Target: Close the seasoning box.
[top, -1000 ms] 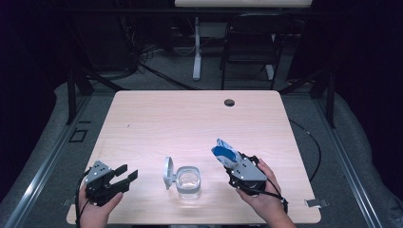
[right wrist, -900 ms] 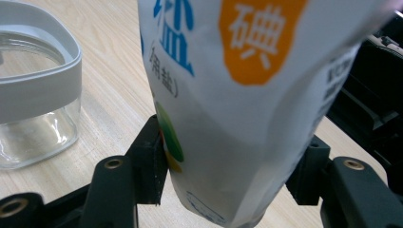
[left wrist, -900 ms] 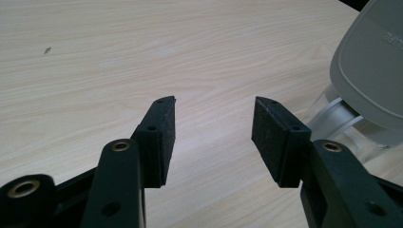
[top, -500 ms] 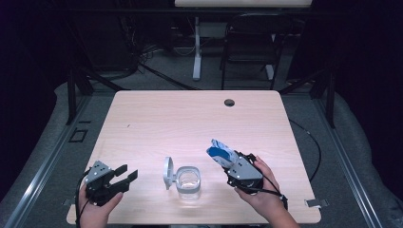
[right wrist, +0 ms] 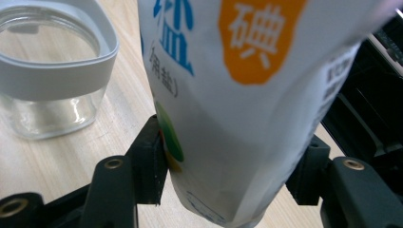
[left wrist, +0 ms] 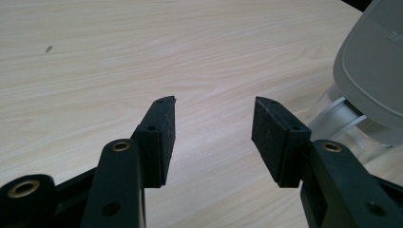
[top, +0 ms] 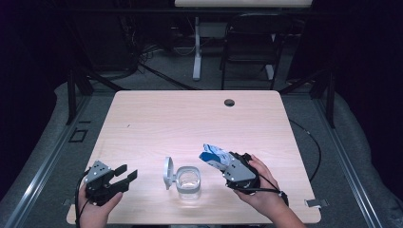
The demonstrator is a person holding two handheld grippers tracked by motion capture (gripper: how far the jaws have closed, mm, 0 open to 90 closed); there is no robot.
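A clear glass jar (top: 188, 180) with a grey rim stands near the table's front edge, its grey hinged lid (top: 167, 170) flipped open to the left. The same jar (right wrist: 52, 71) sits at the upper left of the right gripper view. My right gripper (top: 227, 164) is shut on a white and blue salt pouch (top: 214, 155), held just right of the jar and above the table. The pouch (right wrist: 237, 95) bears blue and orange print. My left gripper (top: 124, 174) stands open at the front left, nothing between its pads (left wrist: 164, 137). The jar's lid (left wrist: 373, 61) lies to its right.
The light wooden table (top: 190, 123) has a dark round cable hole (top: 229, 102) at the back right. A chair (top: 252, 52) and a white table leg (top: 196, 45) stand on the floor beyond it. Black cables trail from both grippers.
My right gripper has carried the pouch a little leftward toward the jar. The left gripper has stayed where it was.
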